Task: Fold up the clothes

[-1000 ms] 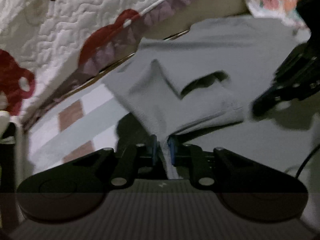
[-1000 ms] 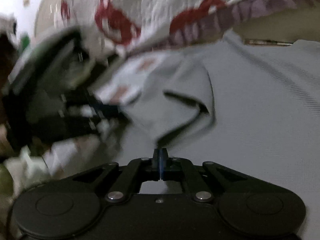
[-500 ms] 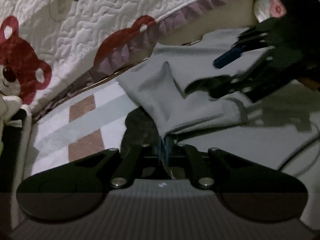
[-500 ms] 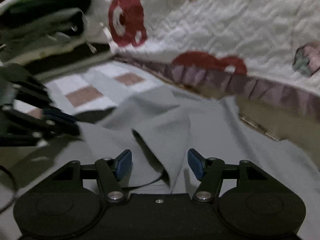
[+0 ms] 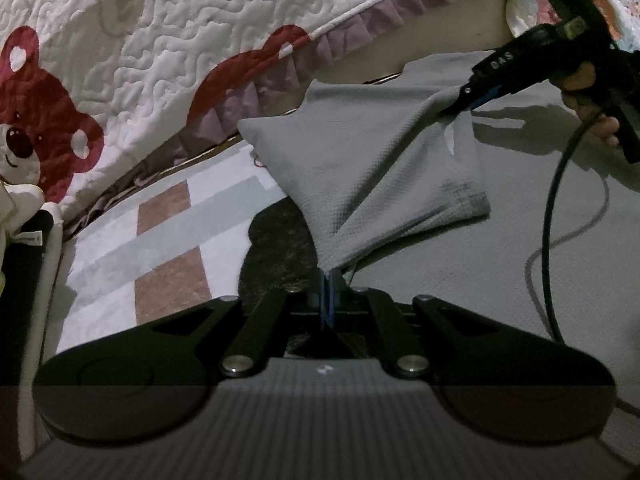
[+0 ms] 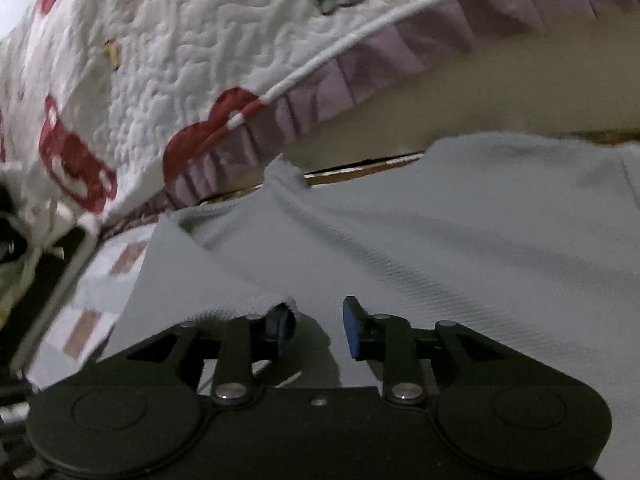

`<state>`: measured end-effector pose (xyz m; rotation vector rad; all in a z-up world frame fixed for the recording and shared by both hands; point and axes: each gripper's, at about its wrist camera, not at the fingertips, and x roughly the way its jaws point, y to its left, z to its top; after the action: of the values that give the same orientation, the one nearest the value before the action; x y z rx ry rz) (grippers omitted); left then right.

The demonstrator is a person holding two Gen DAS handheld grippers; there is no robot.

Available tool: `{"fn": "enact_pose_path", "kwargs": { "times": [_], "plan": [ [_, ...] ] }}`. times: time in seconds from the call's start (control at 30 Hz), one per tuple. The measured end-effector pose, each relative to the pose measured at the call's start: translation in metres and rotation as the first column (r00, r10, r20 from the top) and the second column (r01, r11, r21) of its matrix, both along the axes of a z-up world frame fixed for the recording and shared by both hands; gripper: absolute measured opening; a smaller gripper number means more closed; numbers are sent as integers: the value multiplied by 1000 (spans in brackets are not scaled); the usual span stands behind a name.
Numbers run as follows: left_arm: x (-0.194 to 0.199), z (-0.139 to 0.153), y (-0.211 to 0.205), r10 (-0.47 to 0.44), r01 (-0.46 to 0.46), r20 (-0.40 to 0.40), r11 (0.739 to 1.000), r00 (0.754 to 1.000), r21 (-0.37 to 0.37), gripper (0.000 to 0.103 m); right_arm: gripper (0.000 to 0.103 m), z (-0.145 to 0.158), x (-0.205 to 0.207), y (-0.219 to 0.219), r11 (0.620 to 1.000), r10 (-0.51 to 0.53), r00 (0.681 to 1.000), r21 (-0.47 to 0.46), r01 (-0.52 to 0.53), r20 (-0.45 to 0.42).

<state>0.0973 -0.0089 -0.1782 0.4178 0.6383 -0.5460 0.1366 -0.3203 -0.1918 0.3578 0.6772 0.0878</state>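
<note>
A grey knit garment lies spread on the floor, one sleeve folded over its body. My left gripper is shut on the sleeve's near corner and holds it slightly raised. In the left wrist view my right gripper, held by a hand, touches the sleeve's far edge. In the right wrist view the right gripper has its jaws closing, still apart. A fold of the garment lies against its left pad, with flat cloth under the gap.
A quilted bedspread with red bears and a purple frill hangs along the far side. A checked rug lies left of the garment. A black cable runs down over the cloth at right.
My right gripper let go of the sleeve corner, opened, swung to the sleeve's far edge and has narrowed again. The left gripper closed fully on the near corner and stayed put.
</note>
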Motion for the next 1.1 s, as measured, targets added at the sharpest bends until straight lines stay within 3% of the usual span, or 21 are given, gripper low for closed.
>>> {"fn": "enact_pose_path", "kwargs": {
  "times": [0.07, 0.17, 0.27, 0.3, 0.4, 0.47, 0.53, 0.6, 0.63, 0.7, 0.77, 0.8, 0.83, 0.9, 0.93, 0.97, 1.0, 1.03, 1.1],
  "plan": [
    [2, 2, 3, 20, -20, -4, 1000, 1000, -10, 1, 44, 2, -3, 0, 1000, 17, 1000, 5, -17, 9],
    [1, 8, 9, 60, -60, 21, 998, 998, -18, 0, 44, 2, 3, -4, 997, 61, 998, 49, -63, 34],
    [4, 11, 22, 86, -87, -26, 995, 996, -54, 0, 46, -3, 12, -15, 977, 153, 986, 161, -141, -60],
    [4, 13, 25, 84, -87, -39, 993, 996, -74, 0, 43, -3, 14, -19, 969, 177, 981, 192, -158, -85],
    [1, 24, 28, 13, -17, -28, 992, 1000, -128, 4, 51, 8, -5, -32, 994, 29, 997, 107, -20, -77],
    [-1, 30, 20, -71, 72, 14, 992, 997, -103, 6, 51, 13, -19, -39, 995, -25, 997, 95, 31, -68],
    [3, 30, 9, -120, 122, 33, 991, 992, -59, 22, 54, 20, -36, -35, 987, 8, 1000, 162, -6, -14],
    [12, 22, 1, -137, 136, -23, 990, 990, -39, 37, 54, 25, -48, -23, 964, 99, 995, 246, -104, 32],
    [16, 17, -4, -124, 123, -52, 992, 991, -26, 39, 54, 24, -49, -12, 944, 161, 986, 286, -165, 38],
    [18, 7, -12, -76, 77, -84, 997, 994, 8, 39, 54, 20, -46, 18, 901, 293, 956, 327, -285, 25],
    [14, 3, -18, -76, 77, -53, 997, 996, 25, 37, 54, 15, -41, 46, 886, 373, 928, 297, -357, 2],
    [12, 2, -19, -87, 88, -25, 995, 996, 38, 26, 54, 11, -39, 59, 883, 397, 918, 277, -379, -12],
    [9, 0, -21, -102, 101, 6, 993, 995, 63, 6, 54, 7, -36, 71, 880, 420, 907, 256, -399, -28],
    [6, 2, -20, -119, 116, 45, 990, 992, 79, 6, 55, -2, -29, 88, 872, 459, 886, 220, -437, -57],
    [3, 5, -18, -121, 117, 62, 990, 991, 74, 6, 55, -5, -29, 89, 860, 479, 878, 213, -463, -25],
    [0, 8, -15, -118, 112, 81, 991, 990, 68, 6, 49, -4, -30, 87, 853, 490, 872, 213, -477, -10],
    [-3, 11, -13, -115, 108, 100, 992, 988, 69, 6, 19, -2, -31, 86, 845, 501, 865, 212, -491, 5],
    [-5, 13, -11, -113, 105, 116, 992, 987, 70, 6, 7, -1, -33, 84, 837, 513, 858, 211, -505, 20],
    [-8, 13, -8, -117, 107, 139, 991, 983, 76, 6, 7, 4, -39, 77, 815, 540, 840, 217, -537, 53]
  ]
}}
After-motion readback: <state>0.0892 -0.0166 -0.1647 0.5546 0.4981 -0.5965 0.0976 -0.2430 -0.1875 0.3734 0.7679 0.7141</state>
